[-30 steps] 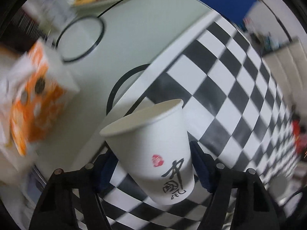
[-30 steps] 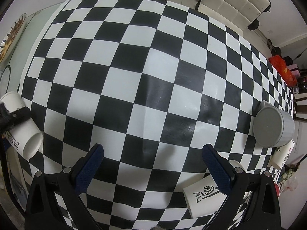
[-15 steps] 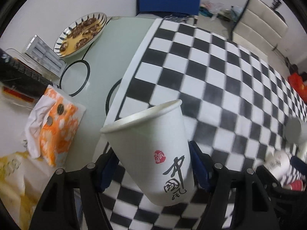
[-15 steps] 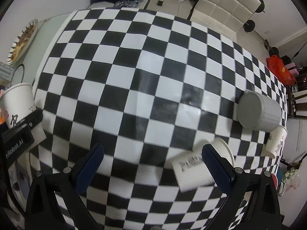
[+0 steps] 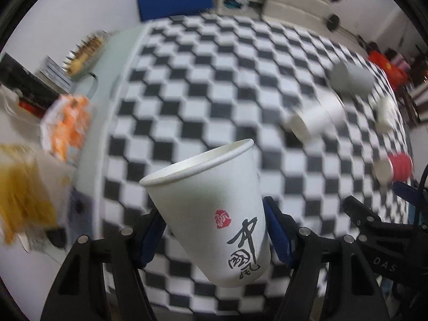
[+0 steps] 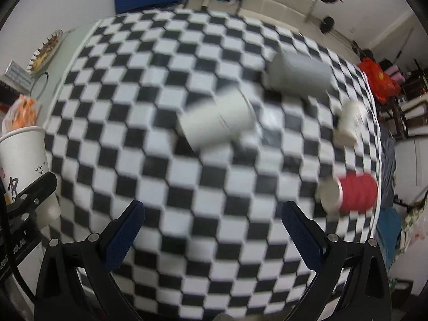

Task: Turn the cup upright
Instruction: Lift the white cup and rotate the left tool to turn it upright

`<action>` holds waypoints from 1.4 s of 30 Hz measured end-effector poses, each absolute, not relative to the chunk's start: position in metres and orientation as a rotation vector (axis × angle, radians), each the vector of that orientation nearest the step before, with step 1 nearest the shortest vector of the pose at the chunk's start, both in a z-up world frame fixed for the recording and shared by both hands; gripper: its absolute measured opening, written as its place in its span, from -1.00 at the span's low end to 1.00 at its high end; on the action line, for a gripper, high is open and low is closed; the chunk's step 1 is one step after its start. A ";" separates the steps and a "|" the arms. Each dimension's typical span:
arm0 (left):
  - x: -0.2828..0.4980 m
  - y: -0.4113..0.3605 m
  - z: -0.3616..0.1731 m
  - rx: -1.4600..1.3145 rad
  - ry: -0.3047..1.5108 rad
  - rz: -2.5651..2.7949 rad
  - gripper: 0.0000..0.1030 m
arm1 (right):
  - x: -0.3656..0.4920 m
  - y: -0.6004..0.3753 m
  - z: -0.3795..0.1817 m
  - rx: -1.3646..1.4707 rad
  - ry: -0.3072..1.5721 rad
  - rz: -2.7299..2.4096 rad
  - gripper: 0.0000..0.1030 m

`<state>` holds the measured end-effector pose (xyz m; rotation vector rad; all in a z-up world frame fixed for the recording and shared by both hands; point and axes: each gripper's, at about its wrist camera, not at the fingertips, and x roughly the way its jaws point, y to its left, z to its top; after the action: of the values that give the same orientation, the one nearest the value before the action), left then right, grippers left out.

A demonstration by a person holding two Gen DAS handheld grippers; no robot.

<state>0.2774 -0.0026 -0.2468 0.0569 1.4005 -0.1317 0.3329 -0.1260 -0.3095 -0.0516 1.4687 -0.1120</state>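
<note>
My left gripper (image 5: 214,232) is shut on a white paper cup (image 5: 211,200) with black calligraphy and a red seal. The cup is mouth up, slightly tilted, held above the checkered tablecloth (image 5: 214,80). It also shows at the left edge of the right wrist view (image 6: 24,160). My right gripper (image 6: 214,230) is open and empty above the cloth. A white paper cup (image 6: 216,120) lies on its side ahead of it, also seen in the left wrist view (image 5: 313,120).
A grey cup (image 6: 299,75) lies on its side at the back right. A small white cup (image 6: 350,123) and a red-sleeved cup (image 6: 350,192) sit near the right edge. A tissue pack (image 5: 67,123) and a food plate (image 5: 85,50) are on the left.
Both grippers have pulled back and risen, so more of the table shows. The left gripper still holds the cup mouth up. The view is motion-blurred now.
</note>
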 end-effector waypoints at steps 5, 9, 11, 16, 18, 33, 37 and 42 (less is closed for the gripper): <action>0.237 -0.042 -0.277 0.064 1.486 -0.198 0.31 | 0.267 -0.181 -0.338 0.054 1.527 -0.148 1.00; 0.224 -0.068 -0.298 0.061 1.533 -0.231 0.31 | 0.235 -0.214 -0.361 0.104 1.548 -0.153 1.00; 0.225 -0.076 -0.309 0.053 1.543 -0.232 0.31 | 0.228 -0.225 -0.372 0.123 1.556 -0.149 1.00; 0.235 -0.097 -0.327 0.069 1.561 -0.244 0.31 | 0.210 -0.247 -0.391 0.138 1.572 -0.166 1.00; 0.239 -0.105 -0.334 0.106 1.566 -0.257 0.31 | 0.205 -0.253 -0.395 0.155 1.585 -0.171 1.00; 0.242 -0.143 -0.368 0.161 1.646 -0.324 0.39 | 0.178 -0.276 -0.397 0.203 1.607 -0.212 1.00; 0.241 -0.139 -0.366 0.145 1.634 -0.319 0.77 | 0.188 -0.274 -0.390 0.216 1.603 -0.192 1.00; 0.238 -0.127 -0.347 0.077 1.588 -0.316 0.77 | 0.202 -0.263 -0.369 0.221 1.591 -0.175 1.00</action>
<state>0.2379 -0.1272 -0.3470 0.0767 1.5877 -0.3163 0.2021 -0.2630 -0.3688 0.2213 1.5914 -0.1745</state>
